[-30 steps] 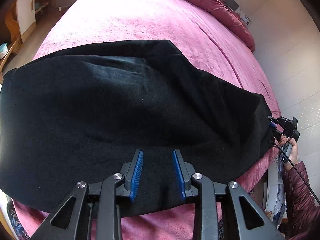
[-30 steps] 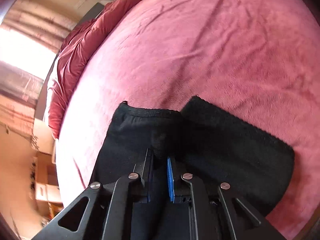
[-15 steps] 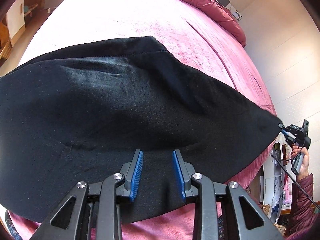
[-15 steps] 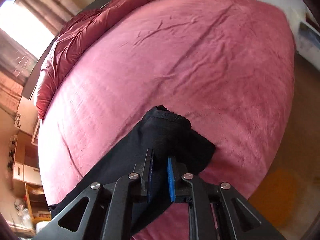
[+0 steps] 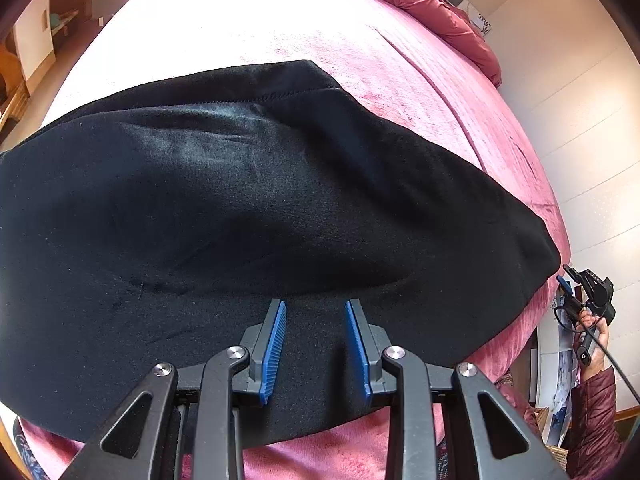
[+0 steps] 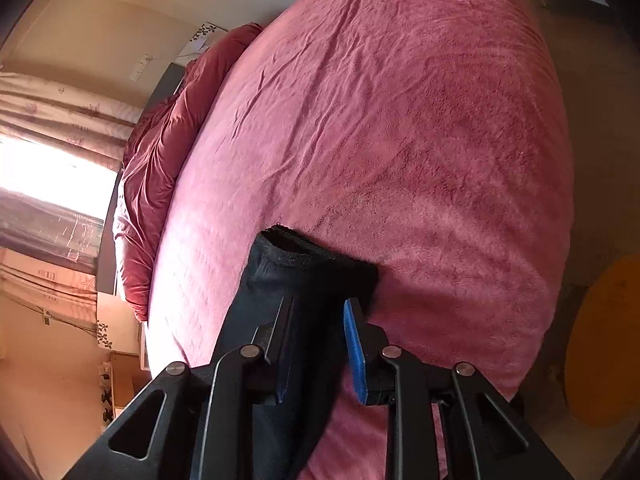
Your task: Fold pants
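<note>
The black pants (image 5: 256, 208) are lying spread across the pink bed cover (image 5: 420, 80), one end reaching the bed's edge by the right gripper (image 6: 316, 344). Its jaws have just been opening; fabric is sitting between the blue pads (image 6: 354, 352) with a gap showing, no longer pinched. The left gripper (image 5: 316, 344) is hovering partly open over the cloth, gripping nothing. A red duvet (image 6: 152, 168) is lying bunched by the headboard. No writing is legible.

place: home bedroom | signs: wide bed (image 6: 420, 128) under pink blanket, bunched red duvet (image 6: 160, 168) (at headboard end), curtained window (image 6: 48, 176)
</note>
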